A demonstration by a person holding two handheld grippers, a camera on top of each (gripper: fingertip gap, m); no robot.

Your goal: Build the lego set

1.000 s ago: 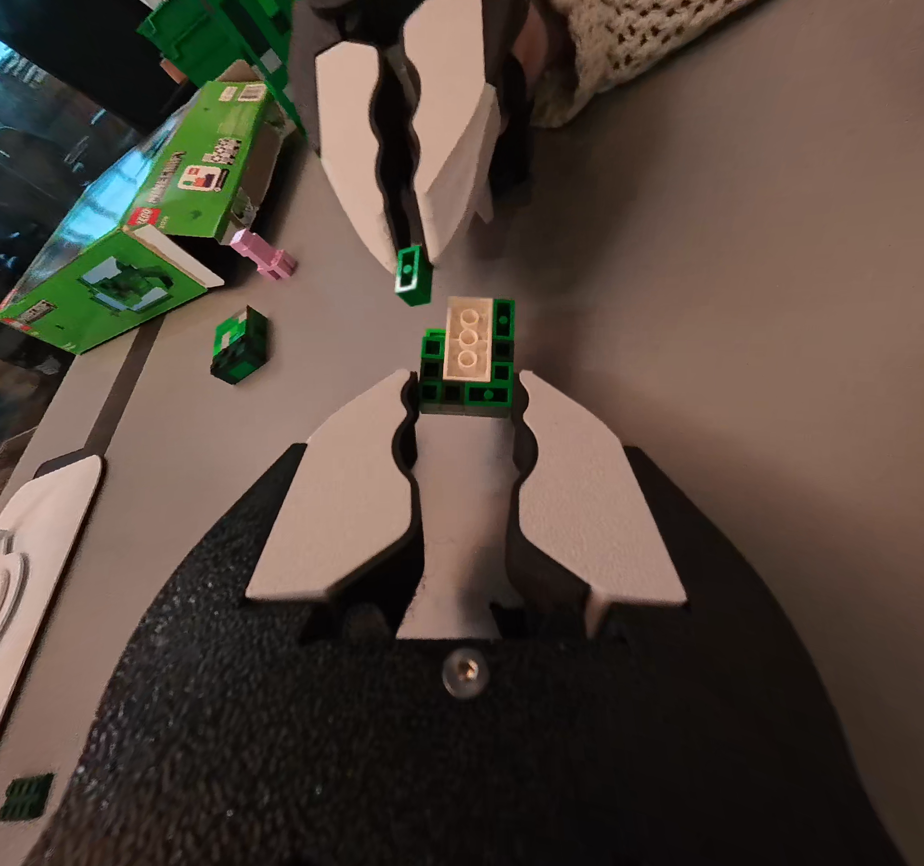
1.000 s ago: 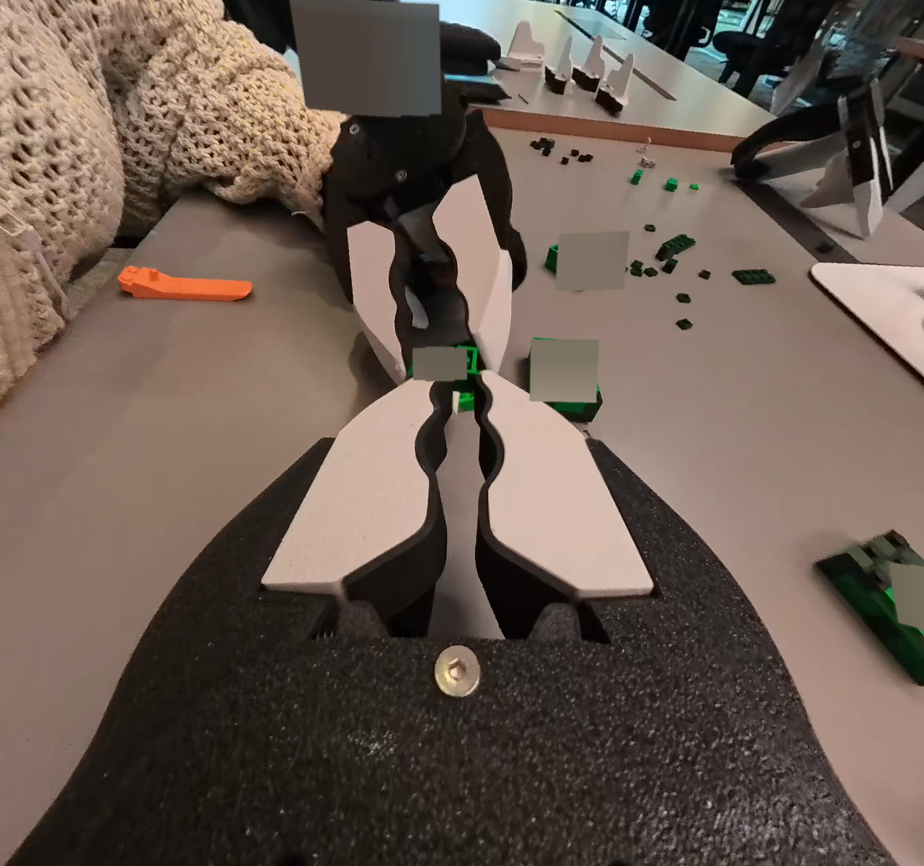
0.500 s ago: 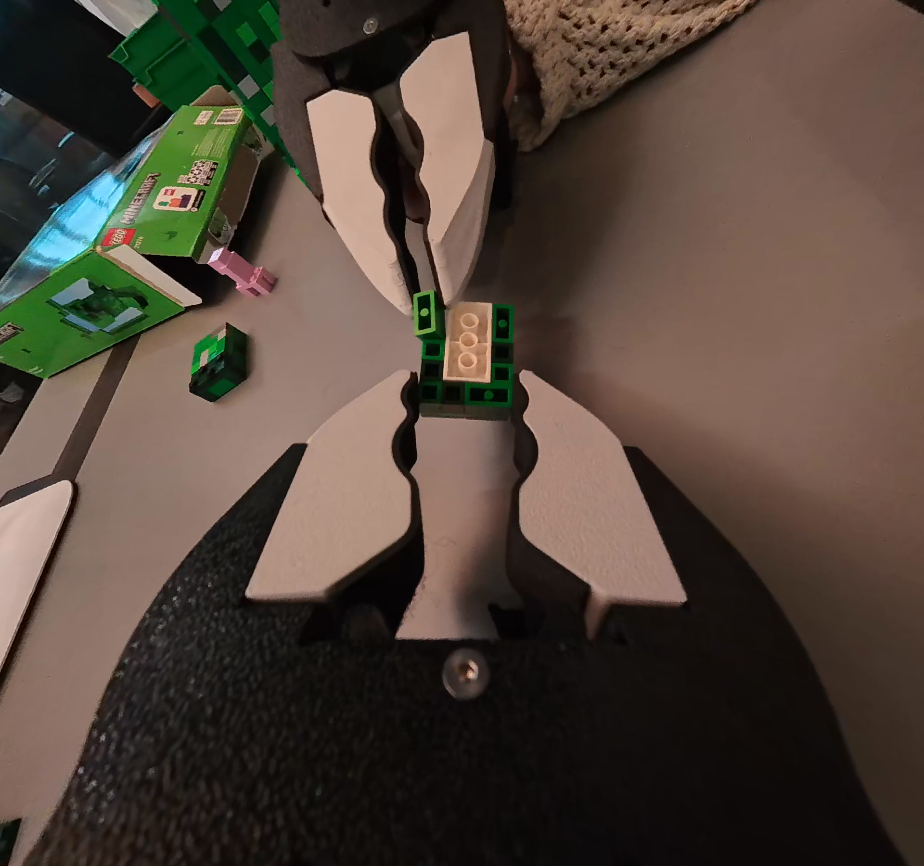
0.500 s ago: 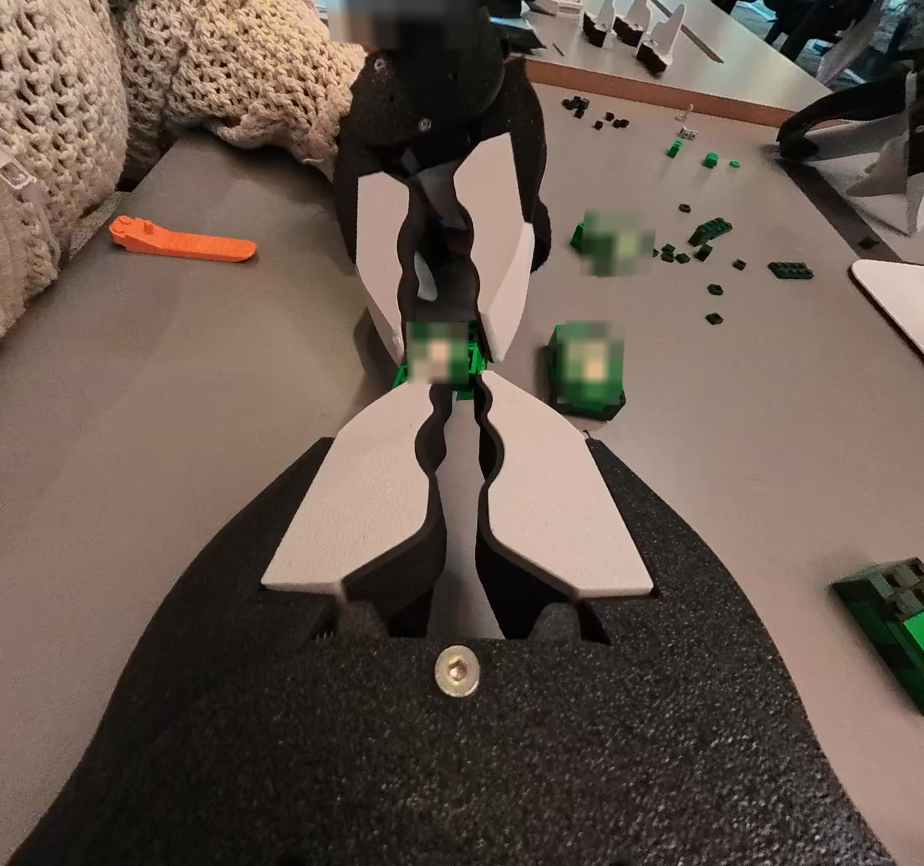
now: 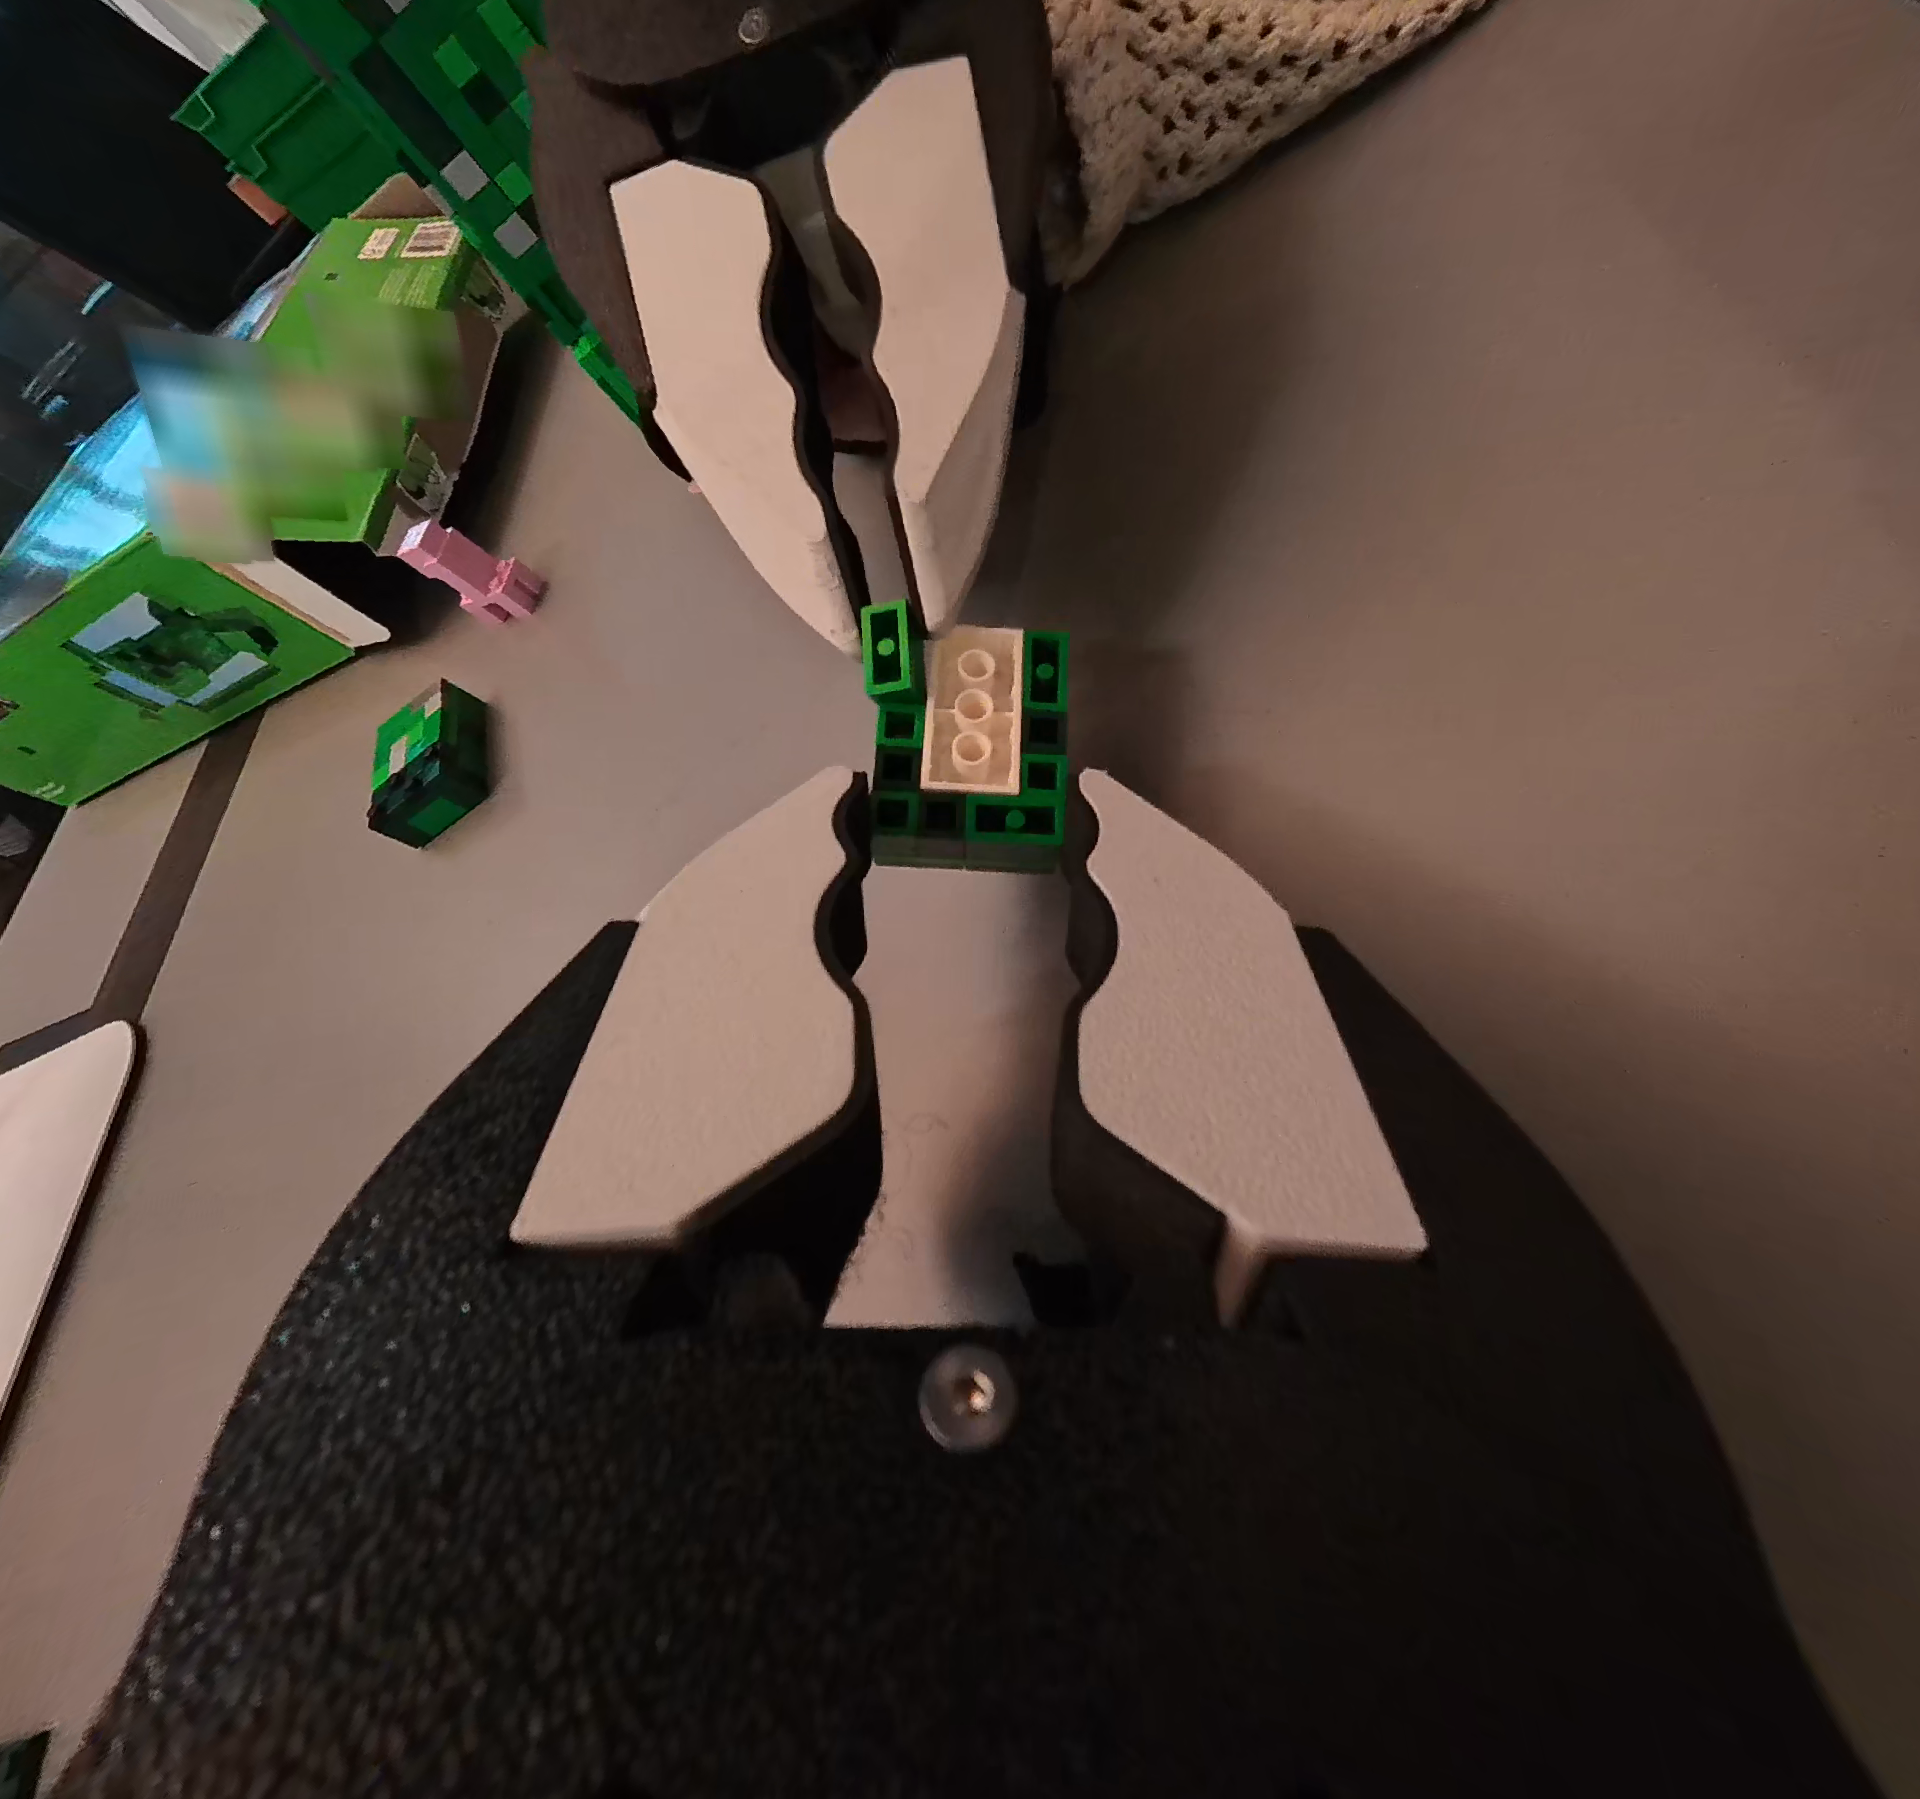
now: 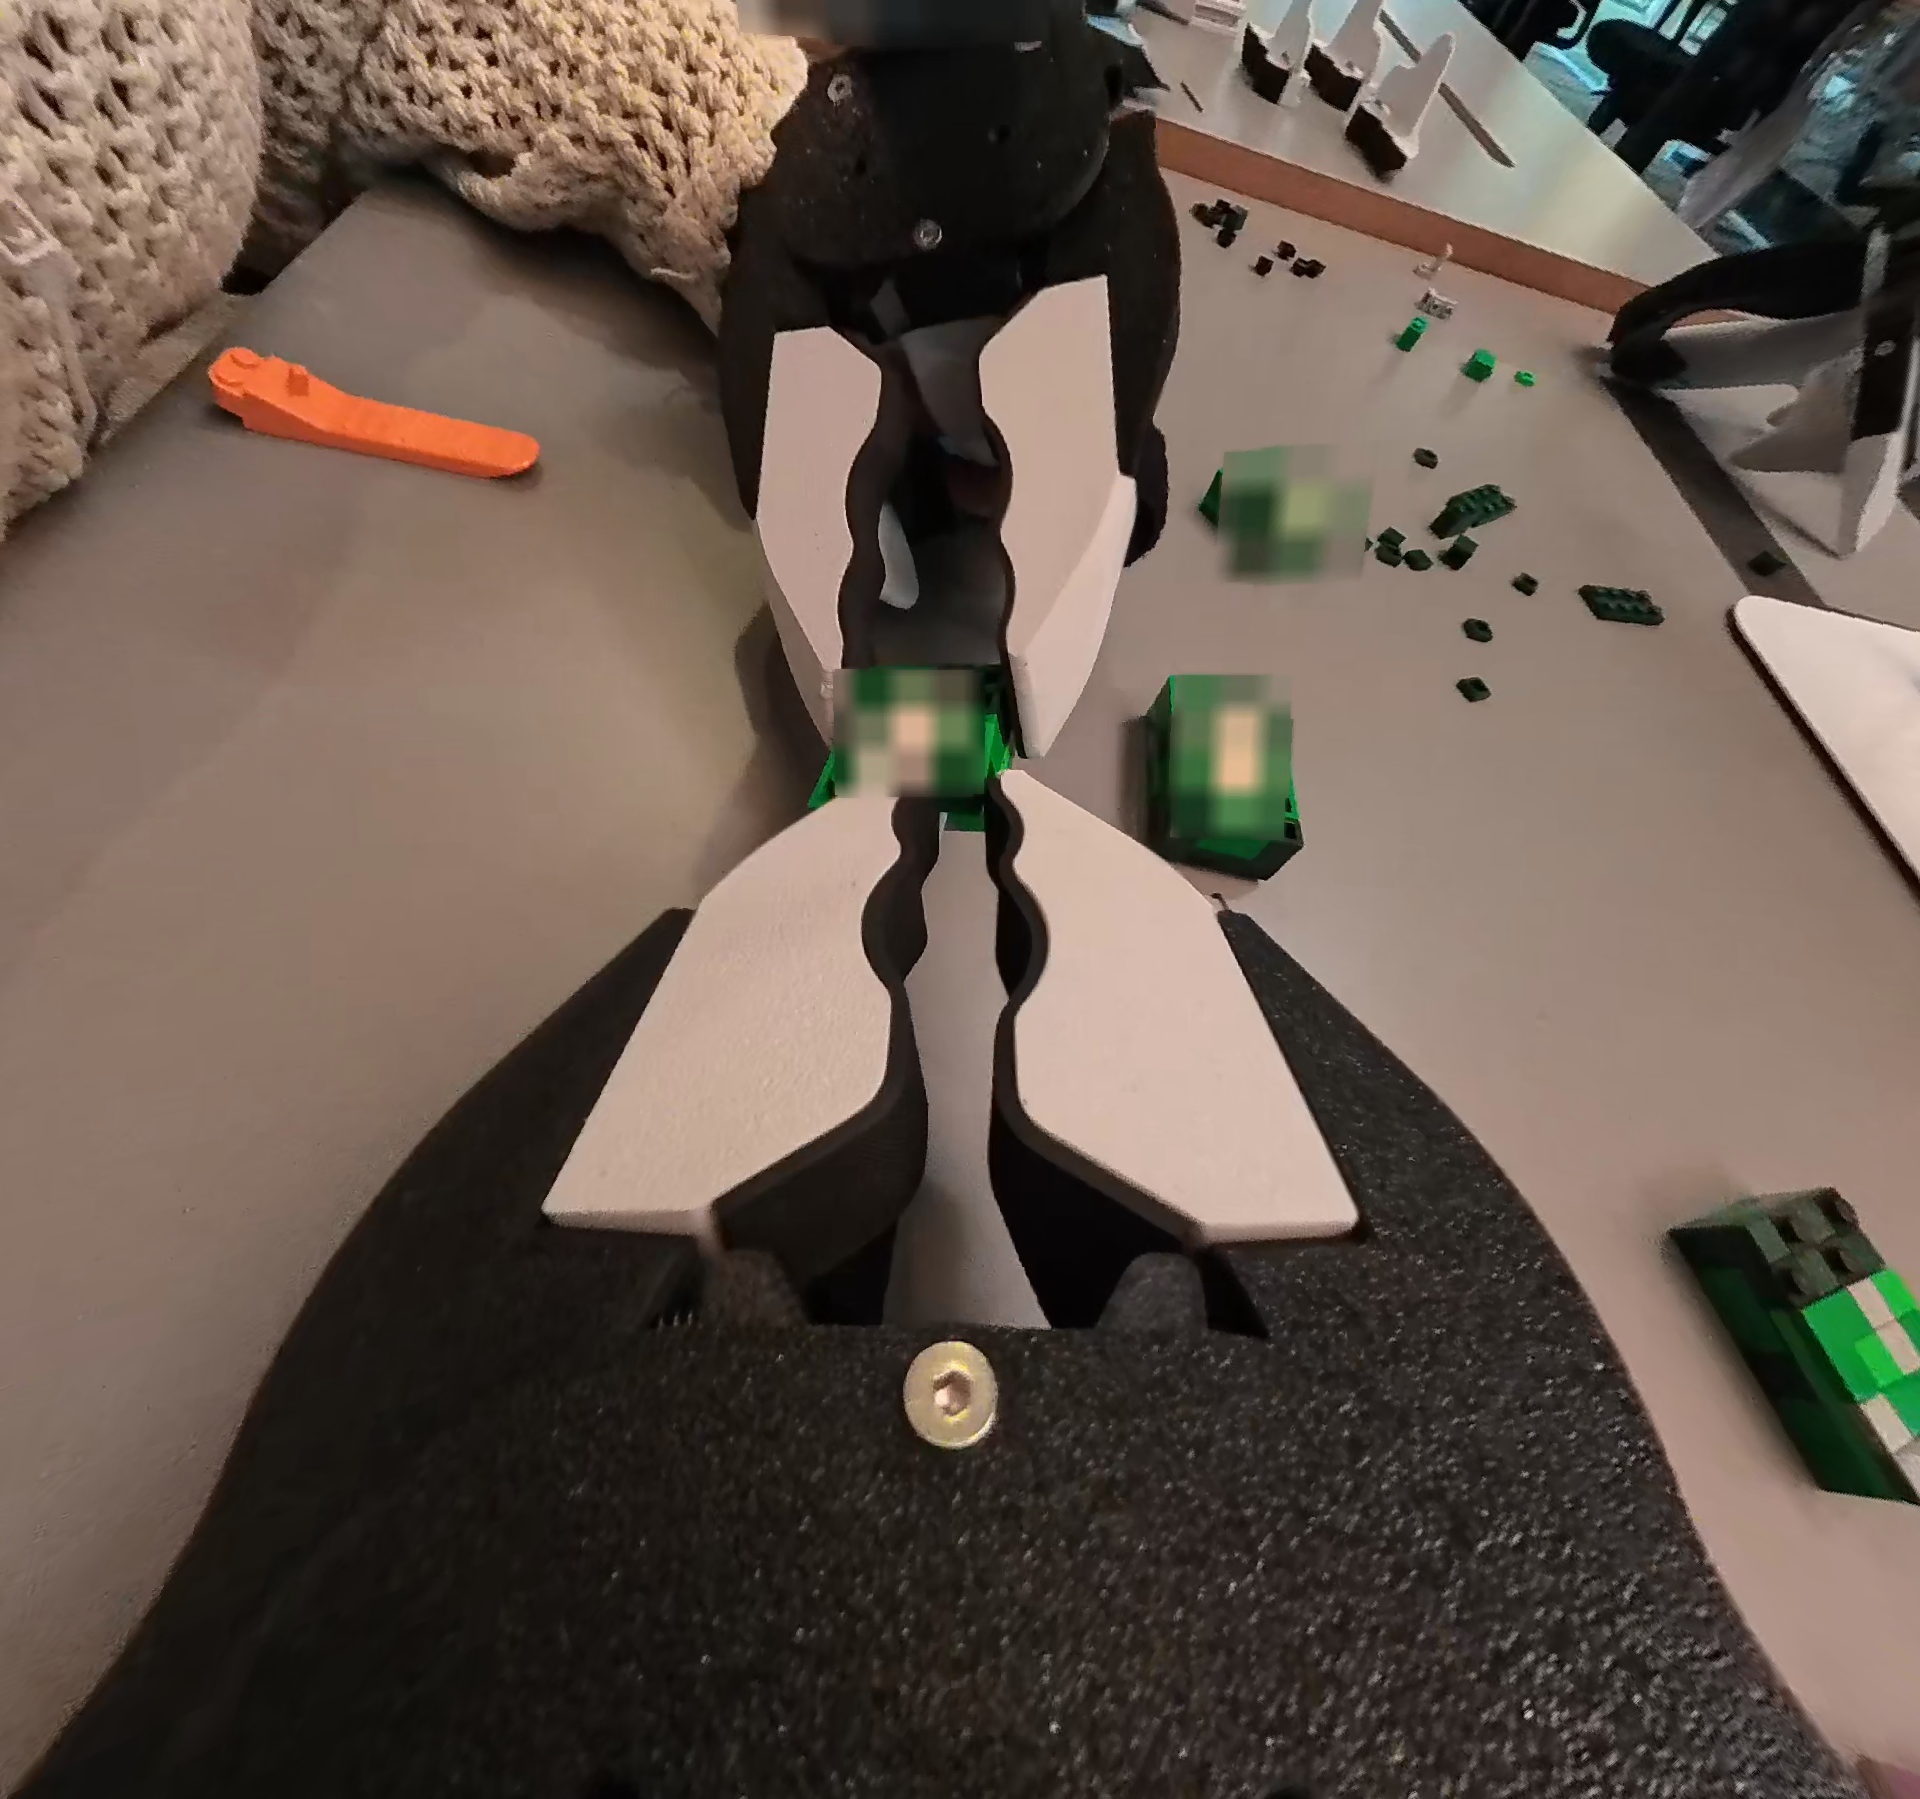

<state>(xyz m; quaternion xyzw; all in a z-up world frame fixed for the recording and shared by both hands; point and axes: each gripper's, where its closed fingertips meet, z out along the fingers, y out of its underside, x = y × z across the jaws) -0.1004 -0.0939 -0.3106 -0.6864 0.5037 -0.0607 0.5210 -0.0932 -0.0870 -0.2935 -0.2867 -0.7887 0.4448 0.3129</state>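
A small square green brick sub-assembly with a white studded plate (image 5: 970, 731) is clamped by the left gripper (image 5: 966, 830) at table centre. A small green brick (image 5: 889, 658), pinched in the right gripper (image 5: 894, 606), is held at its far-left corner, unseated. Loose dark green pieces (image 6: 1470, 544) remain far right; the build is judged incomplete.

A grey table (image 6: 312, 762) fills the foreground, a second long table (image 6: 1538, 139) behind it, dark chairs (image 6: 1631, 56) beyond.

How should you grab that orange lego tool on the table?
Grip the orange lego tool across its narrow middle, coming straight down from above. It lies flat on the table with open room on both long sides, and its thin tapered end looks harder to pinch.
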